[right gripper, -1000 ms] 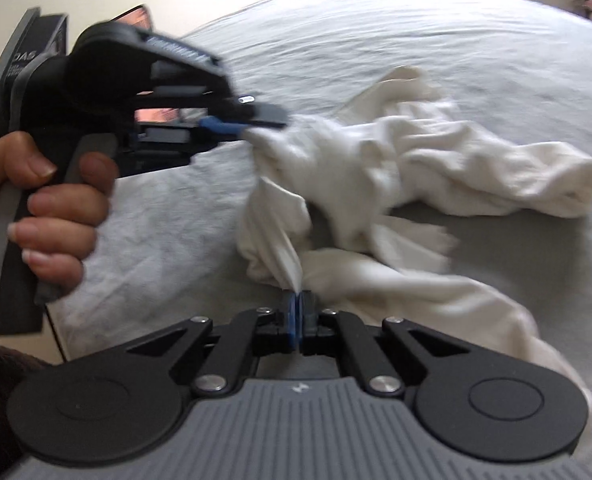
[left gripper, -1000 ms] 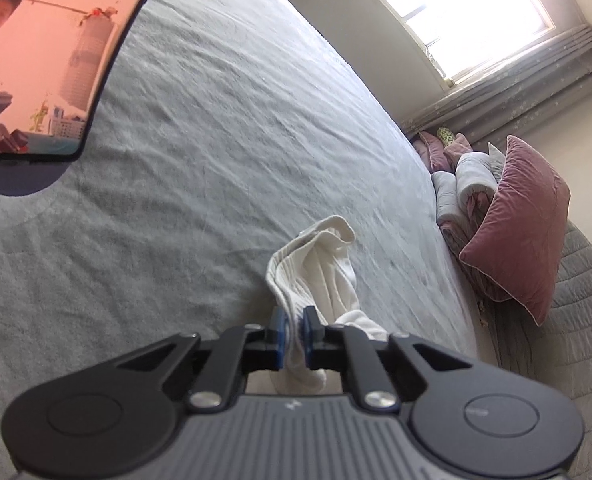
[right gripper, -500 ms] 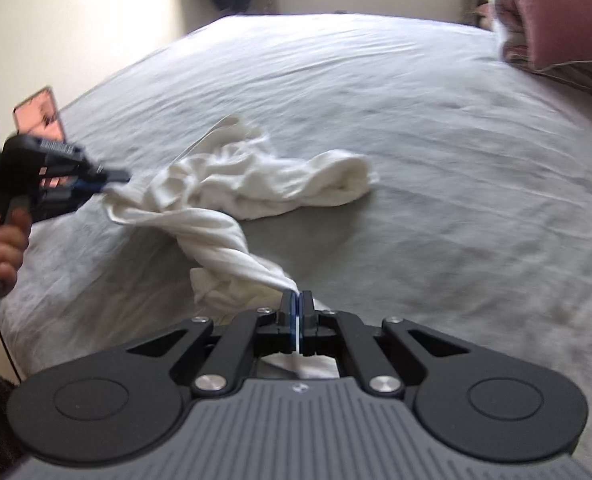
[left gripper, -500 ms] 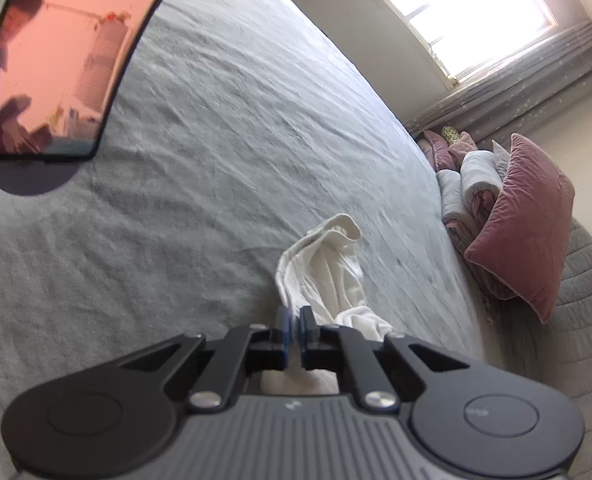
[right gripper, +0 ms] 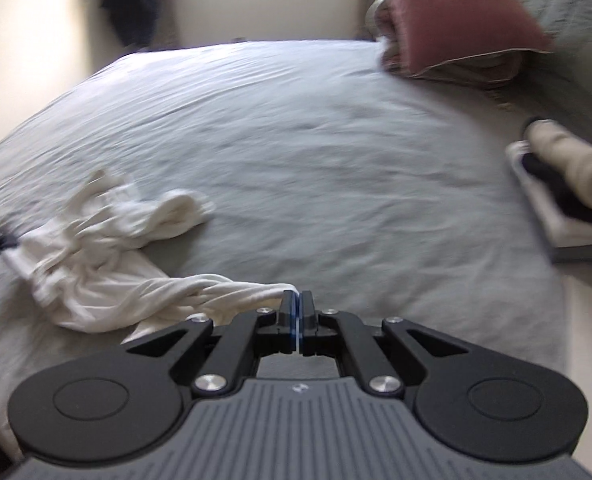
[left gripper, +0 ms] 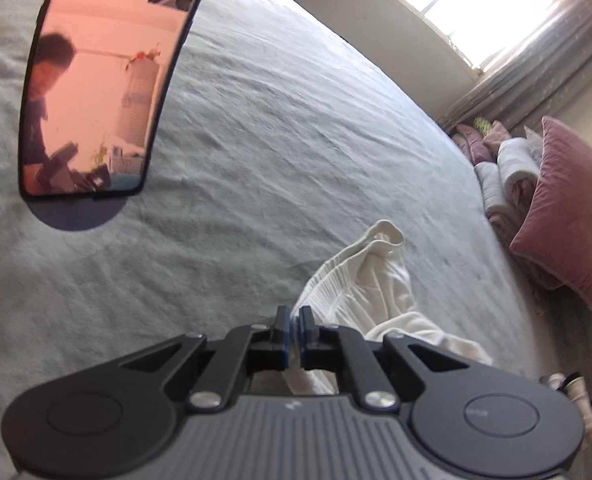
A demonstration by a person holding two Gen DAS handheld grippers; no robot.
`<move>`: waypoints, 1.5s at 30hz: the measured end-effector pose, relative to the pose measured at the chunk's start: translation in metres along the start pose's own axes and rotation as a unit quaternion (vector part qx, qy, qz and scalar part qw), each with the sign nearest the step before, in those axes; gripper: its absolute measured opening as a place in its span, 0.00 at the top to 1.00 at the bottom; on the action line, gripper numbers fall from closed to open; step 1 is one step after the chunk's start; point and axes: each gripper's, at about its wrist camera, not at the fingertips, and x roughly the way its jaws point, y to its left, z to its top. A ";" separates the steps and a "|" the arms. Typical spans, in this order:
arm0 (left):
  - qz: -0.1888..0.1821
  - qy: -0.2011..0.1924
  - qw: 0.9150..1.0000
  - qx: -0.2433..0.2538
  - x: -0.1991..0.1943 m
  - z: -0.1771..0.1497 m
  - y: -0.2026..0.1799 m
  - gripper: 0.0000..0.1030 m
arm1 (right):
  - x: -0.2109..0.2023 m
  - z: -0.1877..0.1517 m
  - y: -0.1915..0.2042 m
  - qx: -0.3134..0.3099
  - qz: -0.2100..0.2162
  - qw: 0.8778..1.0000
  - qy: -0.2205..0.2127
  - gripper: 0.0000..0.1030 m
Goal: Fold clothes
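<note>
The left gripper (left gripper: pixel 294 328) has its blue pads nearly pressed together, pinching a thin edge of the white garment (left gripper: pixel 369 280); its jaws have just been closing the last little way onto that cloth. From the pinch the fabric runs up and away from the fingers, ending in a rolled hem that points toward the head of the bed (left gripper: pixel 256 128), where a pink pillow (left gripper: pixel 563 212) leans on a pile of rolled bedding.

The right gripper (right gripper: pixel 296 322) has its pads fully together, with a twisted corner of the same garment (right gripper: pixel 108 264) caught at the fingertips. From there the cloth stretches out as a tight rope toward the left of the right wrist view, then widens into a crumpled heap near the left edge of the bed (right gripper: pixel 315 152). So the garment's long axis lies across the bed, strung between the two grippers, with one loose limb lying off toward the middle of the mattress. The far end of the heap meets a dark blurred shape at the left border of the picture, too smeared to identify.

A phone (left gripper: pixel 100 80) lies on the cover in the left wrist view, and folded clothes (right gripper: pixel 567 200) sit at the right edge of the bed
</note>
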 end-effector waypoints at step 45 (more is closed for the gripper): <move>0.035 0.046 0.996 0.073 0.013 -0.017 -0.004 0.69 | 0.078 -0.001 0.208 -0.051 0.220 0.972 0.065 0.63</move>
